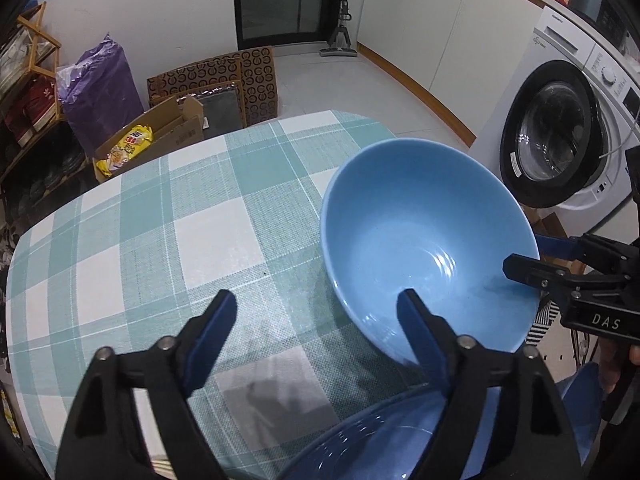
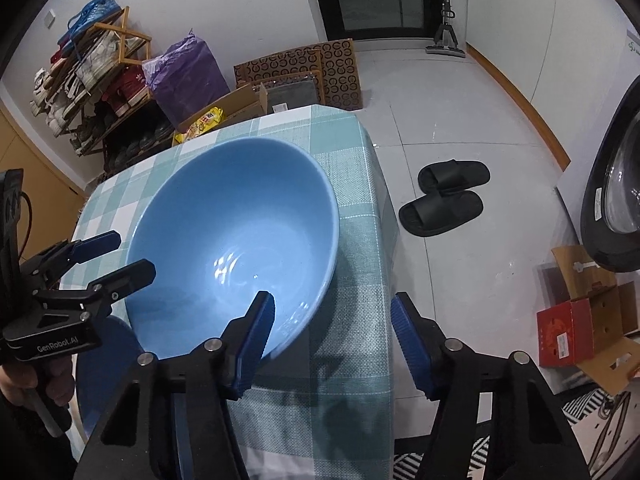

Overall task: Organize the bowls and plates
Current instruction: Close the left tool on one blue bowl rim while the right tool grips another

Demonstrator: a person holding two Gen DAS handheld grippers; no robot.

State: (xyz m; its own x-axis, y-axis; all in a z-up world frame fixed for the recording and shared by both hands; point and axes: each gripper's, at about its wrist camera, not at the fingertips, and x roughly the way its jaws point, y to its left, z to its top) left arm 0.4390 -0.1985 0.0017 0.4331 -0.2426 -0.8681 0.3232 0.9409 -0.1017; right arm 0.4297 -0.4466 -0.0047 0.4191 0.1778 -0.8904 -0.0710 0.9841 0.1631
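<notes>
I am getting two evenly lit, fairly bright feeds under cool indoor light coming from overhead. White glare is glinting on the bottom of the glossy light-blue ceramic bowl [image 1: 424, 236] in both views. Soft dark shadows are falling on the teal-and-white checked cloth of the desk [image 1: 152, 240], just beneath the black left claw with blue pads [image 1: 316, 312], and beside the bowl in the right wrist view. The fisheye lens is bending the walls and floor lines strongly, and black vignetting is darkening every corner. Focus is holding sharp; I am seeing no motion blur.
</notes>
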